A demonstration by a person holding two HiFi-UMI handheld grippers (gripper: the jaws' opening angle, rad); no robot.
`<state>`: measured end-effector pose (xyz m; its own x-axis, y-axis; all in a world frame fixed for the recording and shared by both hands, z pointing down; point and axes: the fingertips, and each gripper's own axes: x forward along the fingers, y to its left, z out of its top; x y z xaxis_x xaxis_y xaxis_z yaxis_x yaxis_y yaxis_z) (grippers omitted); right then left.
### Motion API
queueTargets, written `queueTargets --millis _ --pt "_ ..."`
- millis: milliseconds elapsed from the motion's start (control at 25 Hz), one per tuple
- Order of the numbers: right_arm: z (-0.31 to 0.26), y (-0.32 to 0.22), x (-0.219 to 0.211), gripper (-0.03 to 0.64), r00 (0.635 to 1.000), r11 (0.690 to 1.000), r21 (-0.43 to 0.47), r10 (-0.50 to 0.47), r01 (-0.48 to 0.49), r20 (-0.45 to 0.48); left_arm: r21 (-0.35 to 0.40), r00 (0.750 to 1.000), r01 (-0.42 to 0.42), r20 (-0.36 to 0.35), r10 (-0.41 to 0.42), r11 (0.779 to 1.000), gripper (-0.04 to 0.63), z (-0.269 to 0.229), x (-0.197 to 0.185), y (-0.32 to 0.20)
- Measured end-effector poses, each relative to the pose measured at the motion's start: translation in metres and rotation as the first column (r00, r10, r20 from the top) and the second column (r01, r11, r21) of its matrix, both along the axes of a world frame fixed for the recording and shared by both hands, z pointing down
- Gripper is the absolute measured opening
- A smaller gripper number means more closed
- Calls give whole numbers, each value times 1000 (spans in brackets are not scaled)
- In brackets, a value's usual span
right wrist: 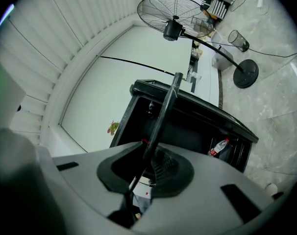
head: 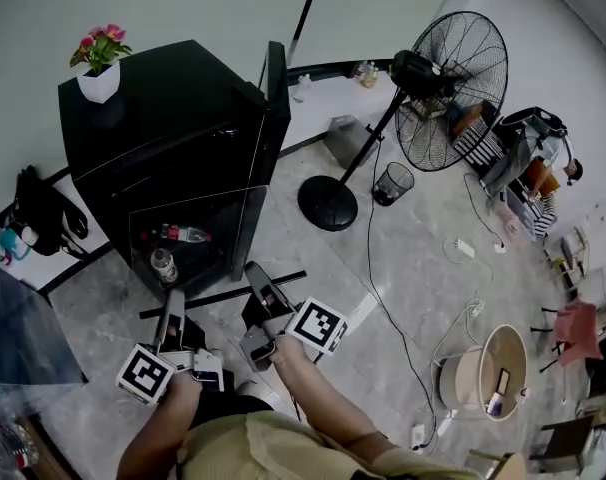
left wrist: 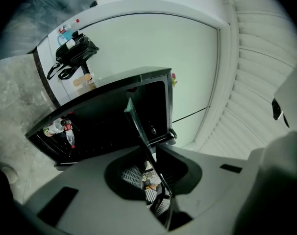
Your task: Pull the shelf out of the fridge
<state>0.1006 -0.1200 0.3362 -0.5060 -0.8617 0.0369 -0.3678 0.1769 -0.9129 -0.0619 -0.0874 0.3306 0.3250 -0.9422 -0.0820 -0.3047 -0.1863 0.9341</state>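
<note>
A clear glass shelf (head: 208, 223) hangs in front of the open black fridge (head: 153, 118), held at its near edge by both grippers. My left gripper (head: 172, 310) is shut on the shelf's left part, my right gripper (head: 257, 278) on its right part. In the left gripper view the shelf (left wrist: 136, 122) runs edge-on between the jaws of the left gripper (left wrist: 149, 174) toward the fridge (left wrist: 104, 116). In the right gripper view the shelf's dark edge (right wrist: 167, 104) passes through the right gripper (right wrist: 149, 166).
A potted flower (head: 100, 66) stands on the fridge and its door (head: 274, 93) stands open at the right. Two bottles (head: 179, 235) show low in the fridge. A standing fan (head: 438, 83), a mesh bin (head: 392, 182), cables and a black bar (head: 223, 294) occupy the floor.
</note>
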Motion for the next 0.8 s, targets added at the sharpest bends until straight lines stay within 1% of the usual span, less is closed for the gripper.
queueTargets --millis 80,280,400,800 --pt "-1 4 1 61 1000 1000 -21 22 -22 -6 3 1000 0 11 0 1000 58 -3 -2 0" --pt "-9 10 -3 64 1000 1000 7 18 -18 21 22 1000 -4 4 4 1000 57 -9 -3 4" --pt "-14 13 -8 66 999 999 39 1 -3 48 34 1000 -10 16 9 999 57 -13 -4 6" --pt "-15 18 -4 67 999 999 43 4 -6 50 43 999 -24 24 23 999 57 -16 0 9"
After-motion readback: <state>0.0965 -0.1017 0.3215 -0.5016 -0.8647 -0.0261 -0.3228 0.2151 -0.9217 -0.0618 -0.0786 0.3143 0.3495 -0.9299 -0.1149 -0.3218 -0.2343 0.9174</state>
